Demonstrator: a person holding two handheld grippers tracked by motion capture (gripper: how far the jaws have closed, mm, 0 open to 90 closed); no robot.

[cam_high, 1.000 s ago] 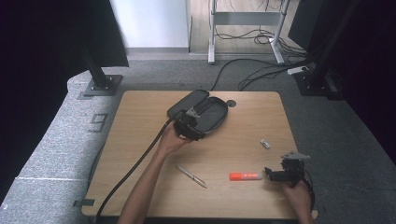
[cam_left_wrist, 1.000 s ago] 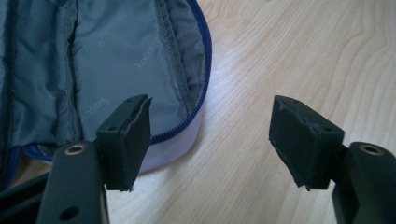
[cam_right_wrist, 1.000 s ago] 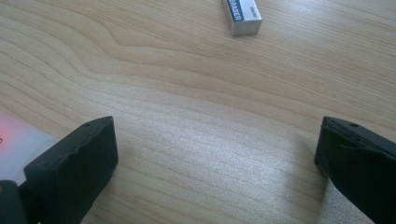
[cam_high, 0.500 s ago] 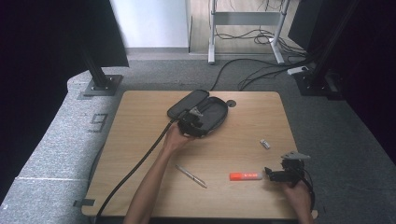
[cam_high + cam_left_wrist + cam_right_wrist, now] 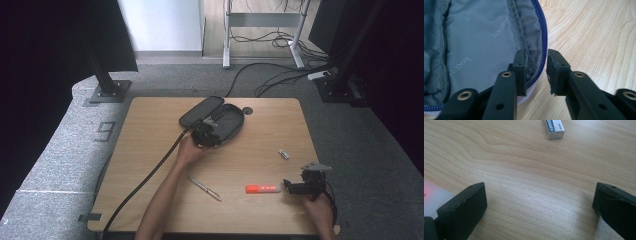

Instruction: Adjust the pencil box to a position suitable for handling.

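Note:
An open dark pencil case (image 5: 222, 119) lies at the table's far middle. My left gripper (image 5: 206, 135) is at its near rim. In the left gripper view its jaws have just been closing and straddle the case's edge (image 5: 535, 65): the left pad (image 5: 521, 72) lies on the grey lining (image 5: 479, 37), while the right pad (image 5: 555, 72) stands a little clear of the blue zipper (image 5: 543, 37). My right gripper (image 5: 302, 186) rests open at the near right, with bare wood between its jaws (image 5: 540, 195).
An orange marker (image 5: 262, 188) lies just left of the right gripper, its end (image 5: 434, 197) beside the left jaw. A small eraser (image 5: 283, 154) (image 5: 554, 127) lies beyond. A silver pen (image 5: 204, 188) lies near the front, and a black cable (image 5: 150, 175) trails from the left gripper.
The left hand has slid forward and down onto the case's near rim. The right hand and the loose items have stayed put.

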